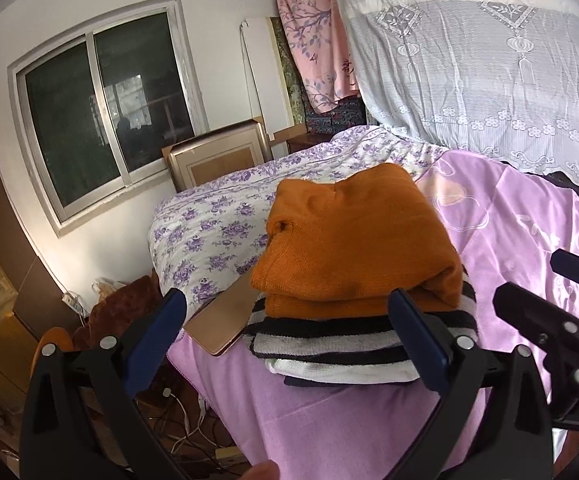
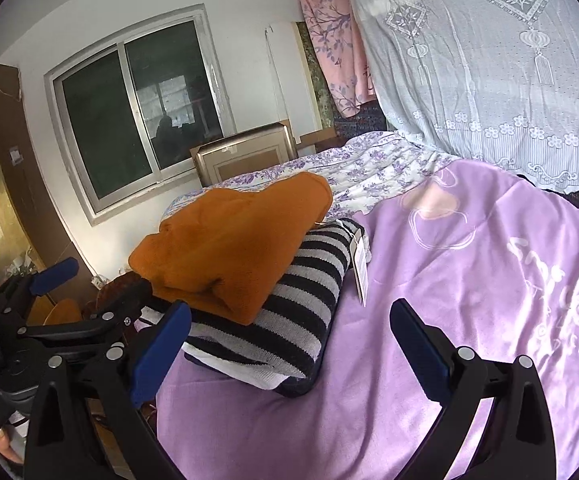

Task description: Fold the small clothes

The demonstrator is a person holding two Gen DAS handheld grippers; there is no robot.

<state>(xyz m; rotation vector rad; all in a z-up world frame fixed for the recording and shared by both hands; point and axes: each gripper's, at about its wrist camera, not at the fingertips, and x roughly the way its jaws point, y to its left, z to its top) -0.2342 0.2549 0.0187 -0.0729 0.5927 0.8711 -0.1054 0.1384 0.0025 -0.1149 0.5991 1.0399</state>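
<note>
A folded orange sweater [image 1: 353, 240] lies on top of a folded black-and-white striped garment [image 1: 329, 340], both on the purple blanket [image 1: 369, 420] near the bed's left edge. A flat tan board [image 1: 219, 322] sticks out from under the stack. My left gripper [image 1: 289, 336] is open just short of the stack, with nothing pressed between its blue fingers [image 1: 413, 332]. In the right wrist view the orange sweater [image 2: 233, 240] and the striped garment [image 2: 301, 304], with a white tag [image 2: 361, 272], lie ahead to the left. My right gripper [image 2: 293, 344] stands open over the blanket [image 2: 449, 280], holding nothing.
A purple floral quilt [image 1: 217, 224] covers the far part of the bed. A white lace curtain [image 1: 489, 60] hangs at the right. A framed panel [image 1: 217, 156] leans under the window [image 1: 101, 112]. Cables and clutter [image 1: 185, 440] lie on the floor beside the bed.
</note>
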